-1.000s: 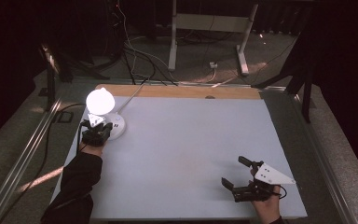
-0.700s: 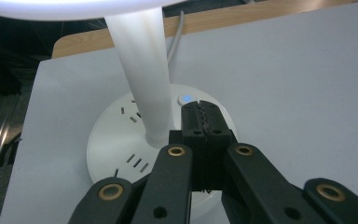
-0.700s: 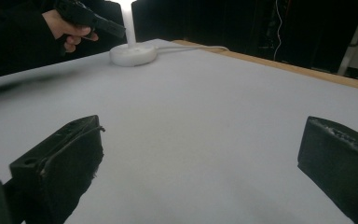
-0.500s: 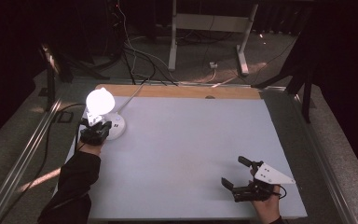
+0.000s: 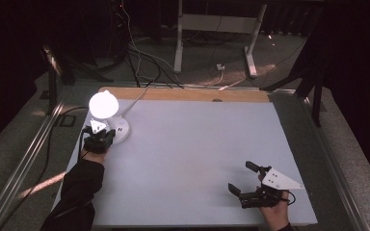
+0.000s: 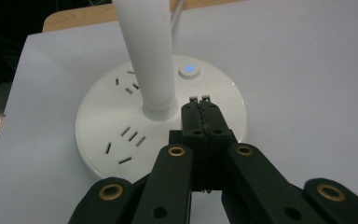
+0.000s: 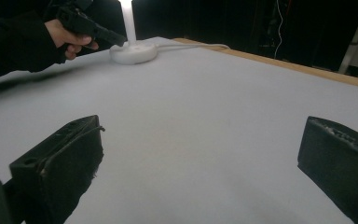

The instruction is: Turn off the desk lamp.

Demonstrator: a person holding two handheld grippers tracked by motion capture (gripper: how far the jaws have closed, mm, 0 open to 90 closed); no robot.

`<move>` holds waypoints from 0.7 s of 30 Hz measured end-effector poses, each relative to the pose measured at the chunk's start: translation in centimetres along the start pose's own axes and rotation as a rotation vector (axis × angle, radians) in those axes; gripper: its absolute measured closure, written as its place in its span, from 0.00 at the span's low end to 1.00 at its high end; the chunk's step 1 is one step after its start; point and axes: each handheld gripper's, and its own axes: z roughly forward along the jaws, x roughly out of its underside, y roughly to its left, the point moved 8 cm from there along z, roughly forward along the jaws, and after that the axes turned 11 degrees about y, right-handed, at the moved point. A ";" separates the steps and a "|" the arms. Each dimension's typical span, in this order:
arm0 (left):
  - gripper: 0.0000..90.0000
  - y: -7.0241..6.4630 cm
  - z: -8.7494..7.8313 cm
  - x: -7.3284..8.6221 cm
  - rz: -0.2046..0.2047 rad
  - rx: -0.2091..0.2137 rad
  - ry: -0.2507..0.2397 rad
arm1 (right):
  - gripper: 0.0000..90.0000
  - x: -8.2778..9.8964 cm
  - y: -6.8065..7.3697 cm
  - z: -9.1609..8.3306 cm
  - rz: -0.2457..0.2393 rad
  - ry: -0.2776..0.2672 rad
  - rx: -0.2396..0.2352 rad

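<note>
Left claw [image 6: 201,103] is clamped tight, jaws pressed together with nothing between them, and its tip hangs over the lamp base [image 6: 121,140], just beside the stem [image 6: 149,56]. Ahead of the tip and a touch to its left sits the button [image 6: 188,70], glowing blue, and the shade [image 5: 103,104] is burning bright in the high view. So the lamp is lit, and the job in hand looks like working that switch with a closed tip.

Doing it well, I'd say, means keeping the jaws closed so they make one blunt point. The tip has to go forward past the stem and come down square on the button, not on the socket slots [image 6: 131,135] that lie to the claw's left. A short, straight press should do; a sideways shove could slide the light base across the table [image 5: 197,154]. Watch the stem too: it stands close on the claw's left, and a knock there might tip the lamp.

Over on the far side, the right claw [image 7: 200,154] stands wide open above bare table, holding nothing, well apart from the lamp. It can rest there; if the base starts to skate, it could come across and steady the rim.
</note>
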 end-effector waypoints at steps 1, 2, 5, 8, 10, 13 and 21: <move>1.00 0.0 0.0 0.1 0.000 0.001 0.002 | 0.00 0.0 0.0 0.0 -0.001 -0.001 0.002; 1.00 0.0 0.0 0.1 0.002 0.001 0.004 | 0.00 0.0 0.0 0.0 -0.001 -0.002 0.001; 1.00 -0.2 0.0 0.0 0.008 0.003 0.003 | 0.00 0.0 -0.1 0.0 0.000 0.000 0.001; 1.00 -0.3 0.2 -0.1 0.014 0.003 0.005 | 0.00 0.0 0.0 0.0 -0.002 -0.001 0.001; 1.00 -0.3 0.4 0.0 0.018 0.002 0.015 | 0.00 0.0 -0.1 -0.1 -0.001 -0.001 0.001; 1.00 -0.1 0.6 0.1 0.019 -0.007 0.017 | 0.00 0.0 -0.1 -0.1 -0.001 -0.002 0.002; 1.00 0.0 0.6 0.3 0.044 -0.022 0.029 | 0.00 0.1 0.0 0.0 -0.003 0.004 -0.002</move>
